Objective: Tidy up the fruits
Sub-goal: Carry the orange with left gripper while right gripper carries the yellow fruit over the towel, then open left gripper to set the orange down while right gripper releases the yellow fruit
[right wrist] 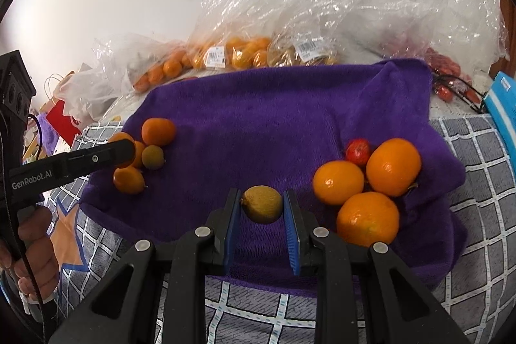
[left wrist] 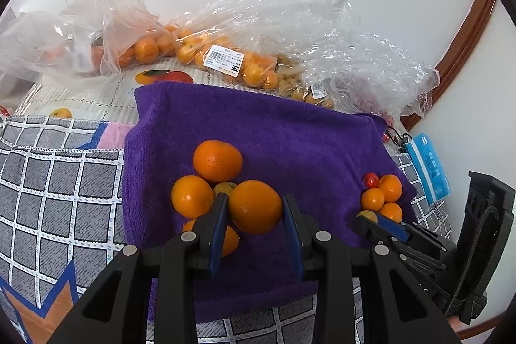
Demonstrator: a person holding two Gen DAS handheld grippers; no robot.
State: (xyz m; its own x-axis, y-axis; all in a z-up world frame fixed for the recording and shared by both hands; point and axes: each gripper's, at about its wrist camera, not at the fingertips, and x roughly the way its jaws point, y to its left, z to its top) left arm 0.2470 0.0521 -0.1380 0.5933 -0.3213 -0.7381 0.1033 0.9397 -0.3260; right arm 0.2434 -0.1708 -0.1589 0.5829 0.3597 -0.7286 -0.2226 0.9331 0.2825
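The left gripper (left wrist: 254,208) was clamped on one orange (left wrist: 255,207) beside a cluster of three more oranges and a yellowish fruit, while the right gripper (right wrist: 262,204) pinched one yellow-green citrus (right wrist: 262,204) near three oranges (right wrist: 367,182) and one small red fruit (right wrist: 358,151). Both groups lay on a purple towel (right wrist: 274,118) spread over a grey checked cloth (left wrist: 61,179), with a white wall behind. Clear plastic bags (left wrist: 245,31) at the back held further oranges, too crumpled over to count, and a blue packet (left wrist: 427,171) was cut off at the edge.
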